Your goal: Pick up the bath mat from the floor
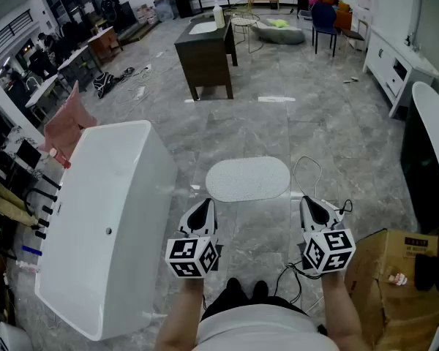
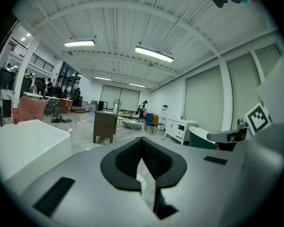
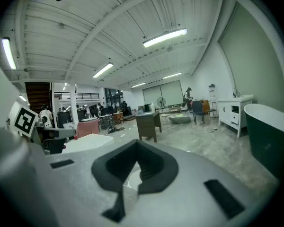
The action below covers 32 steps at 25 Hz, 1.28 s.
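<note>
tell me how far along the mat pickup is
Nothing done yet: the mat lies flat on the floor beside the tub. In hand: the left gripper and right gripper are shut, empty, held up on its near side. Still to do: open, reach down, grip the mat, lift it.

A large workshop hall, staged as a bathroom, is indicated by a freestanding bathtub [image 1: 106, 225], a dark vanity [image 1: 205, 58], ceiling strip lights [image 2: 154, 54] and cluttered workbenches [image 1: 58, 73].

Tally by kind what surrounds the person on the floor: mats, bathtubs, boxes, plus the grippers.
White oval bath mat: 1
Bathtubs, white rectangular bathtub and dark bathtub with white rim: 2
Brown cardboard box: 1
Grippers, left gripper and right gripper: 2
Total: 6
</note>
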Available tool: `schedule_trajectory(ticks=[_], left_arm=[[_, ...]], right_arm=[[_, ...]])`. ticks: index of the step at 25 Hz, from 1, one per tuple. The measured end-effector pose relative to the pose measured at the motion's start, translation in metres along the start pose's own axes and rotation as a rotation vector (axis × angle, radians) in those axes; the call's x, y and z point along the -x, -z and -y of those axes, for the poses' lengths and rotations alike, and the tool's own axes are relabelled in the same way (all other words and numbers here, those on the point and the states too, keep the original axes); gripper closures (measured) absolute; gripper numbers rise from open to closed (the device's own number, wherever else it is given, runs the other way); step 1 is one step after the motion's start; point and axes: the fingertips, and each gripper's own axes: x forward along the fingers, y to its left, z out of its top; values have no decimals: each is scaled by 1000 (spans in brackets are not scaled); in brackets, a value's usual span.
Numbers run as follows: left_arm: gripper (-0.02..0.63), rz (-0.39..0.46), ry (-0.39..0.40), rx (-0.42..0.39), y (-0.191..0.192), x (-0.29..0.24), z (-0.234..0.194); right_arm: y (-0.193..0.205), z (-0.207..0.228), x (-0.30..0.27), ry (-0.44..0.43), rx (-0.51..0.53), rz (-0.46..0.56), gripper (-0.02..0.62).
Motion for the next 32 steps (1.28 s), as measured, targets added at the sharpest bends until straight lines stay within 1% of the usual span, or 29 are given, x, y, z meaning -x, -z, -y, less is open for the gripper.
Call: schedule_trajectory(ticks=[5,9,13,16,21,23,27,32], left_arm=[[604,0,-10,1,7,1,7],[603,-12,-28,15,11,0,5],[576,-18,-38,38,16,-1,2],[545,-29,-41,41,20,-2,0],[499,-44,-48,44,21,-12,-4],[485,-50,-54,44,22,-19,-10],[458,-69,-65,51,26,-37,-34],[425,-86,-76,76,31,-85,-68]], right_arm=[[5,7,5,5,-6,15,595],[6,13,6,45,10,11,595],[9,21,5,71,12,-4,591],[13,26,4,88,3,-20,571],[16,34,-5,87,-28,-47,514],[18,37,-14,90,-36,-61,502],[19,38,-38,100,-43,-83,500],[18,52,-83,116,-50,-110,500]])
